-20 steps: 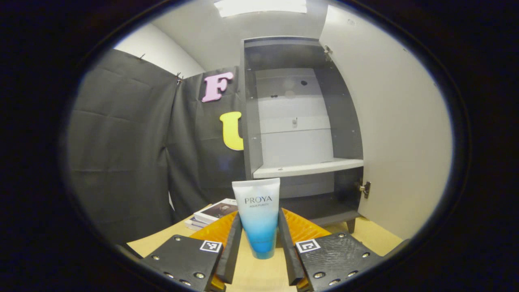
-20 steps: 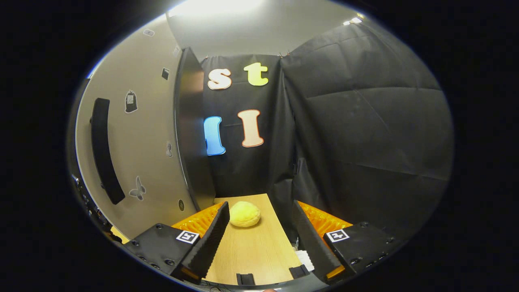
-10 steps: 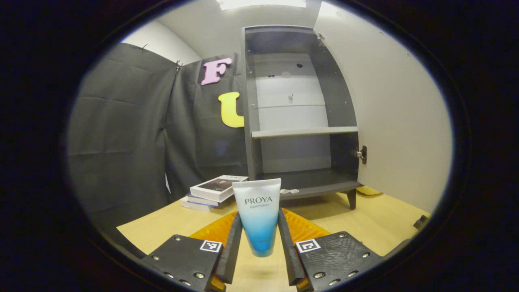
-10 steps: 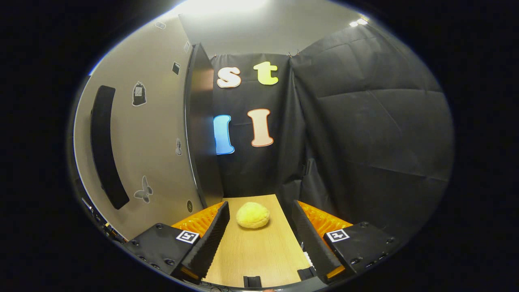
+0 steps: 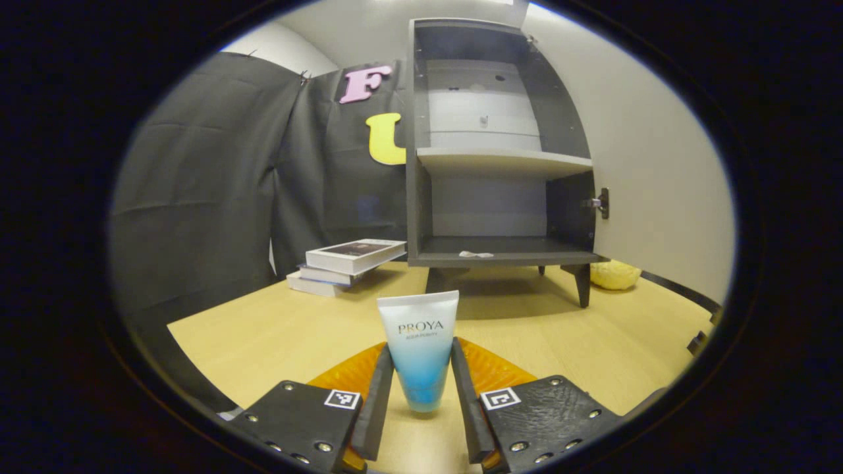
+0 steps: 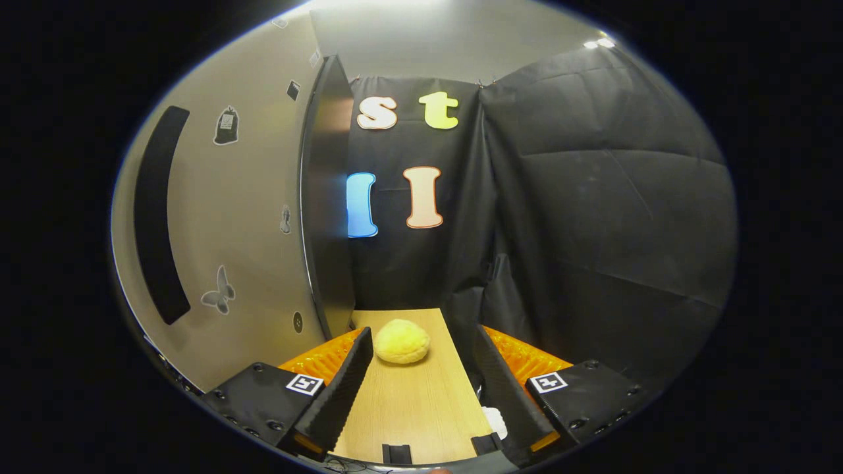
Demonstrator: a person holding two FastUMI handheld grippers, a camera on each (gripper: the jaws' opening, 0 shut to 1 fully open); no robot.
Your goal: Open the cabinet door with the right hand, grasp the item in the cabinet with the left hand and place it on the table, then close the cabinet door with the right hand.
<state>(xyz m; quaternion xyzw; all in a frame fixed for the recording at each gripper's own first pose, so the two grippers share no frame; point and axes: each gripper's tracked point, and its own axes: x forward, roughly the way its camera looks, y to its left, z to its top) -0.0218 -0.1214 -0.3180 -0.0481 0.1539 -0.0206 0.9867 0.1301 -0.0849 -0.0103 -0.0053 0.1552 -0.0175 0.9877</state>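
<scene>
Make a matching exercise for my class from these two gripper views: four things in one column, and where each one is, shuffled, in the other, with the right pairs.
Things
1. tube
2. books
3. yellow ball
4. cabinet door

Places or states
A. stacked on the table, left of the cabinet in the left gripper view
B. swung open
C. between the left gripper's fingers
D. on the table ahead of the right gripper, whose fingers stand apart

Pairs: 1-C, 2-A, 3-D, 4-B
</scene>
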